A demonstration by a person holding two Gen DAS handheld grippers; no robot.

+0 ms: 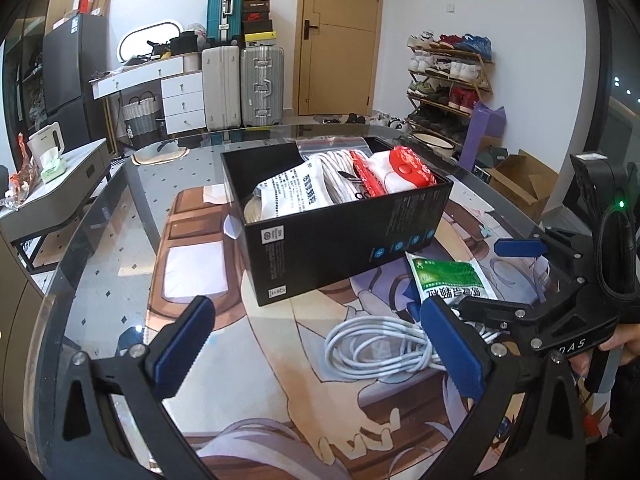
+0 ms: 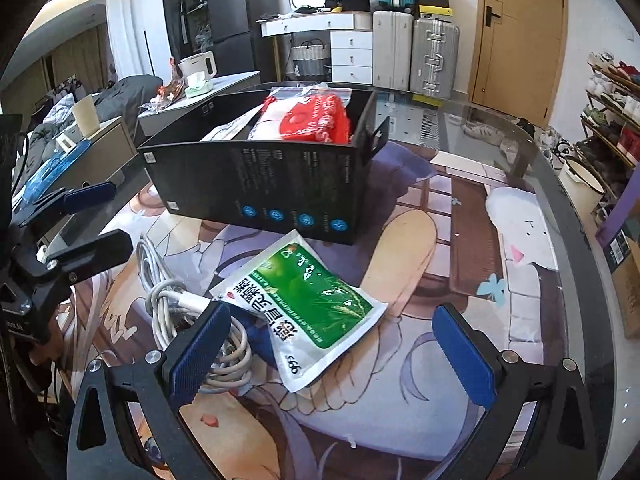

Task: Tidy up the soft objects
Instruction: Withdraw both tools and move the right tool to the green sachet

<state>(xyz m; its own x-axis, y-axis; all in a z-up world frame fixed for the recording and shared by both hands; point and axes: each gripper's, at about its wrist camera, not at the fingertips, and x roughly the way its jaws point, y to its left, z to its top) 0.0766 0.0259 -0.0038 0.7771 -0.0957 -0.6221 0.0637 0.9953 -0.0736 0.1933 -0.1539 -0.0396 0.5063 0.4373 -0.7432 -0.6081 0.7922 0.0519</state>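
Glass-topped table [image 2: 500,128] is carrying a black cardboard box [image 2: 260,184]; both the left gripper [image 1: 316,344] and right gripper [image 2: 332,348] are gaping wide, a green-and-white foil sachet [image 2: 308,304] lying between the right gripper's fingers and a coiled white cable [image 1: 372,344] between the left's.

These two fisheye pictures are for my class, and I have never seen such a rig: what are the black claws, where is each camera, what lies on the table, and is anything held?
No robot here: a person holds a two-finger claw in each hand, each with a camera looking along its blue-padded fingers. One picture is from the left claw, the other from the right claw. Both are open and hold nothing. On the picture-printed mat stands a black box already holding packets. In front lie a green packet and a coiled white cable, partly overlapping.
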